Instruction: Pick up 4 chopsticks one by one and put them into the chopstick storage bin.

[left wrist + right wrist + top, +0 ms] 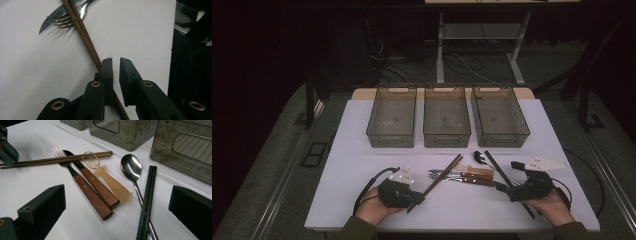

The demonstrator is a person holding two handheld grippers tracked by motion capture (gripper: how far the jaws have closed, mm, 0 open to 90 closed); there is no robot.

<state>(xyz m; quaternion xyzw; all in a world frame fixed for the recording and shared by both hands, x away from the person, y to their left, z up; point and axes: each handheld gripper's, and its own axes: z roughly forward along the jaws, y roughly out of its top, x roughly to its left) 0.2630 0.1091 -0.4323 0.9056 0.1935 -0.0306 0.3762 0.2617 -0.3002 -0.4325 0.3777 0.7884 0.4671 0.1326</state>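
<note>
Two hands at the near table edge each hold a gripper over a heap of cutlery still waiting to be sorted. The left gripper has its jaws nearly together, a narrow gap between the tips, with the brown wooden chopsticks passing beside and under the left jaw; whether the pads press on them cannot be told. The right gripper stands with jaws wide apart and nothing between them, facing the pile. In that pile lie a fork and a knife with wooden handles, a translucent baby spoon, a steel spoon and black chopsticks. The three clear bins along the far side hold nothing, so the sorting appears barely begun, with every piece left to place. Open cloth lies between pile and bins; both hands sit close to the near edge.
</note>
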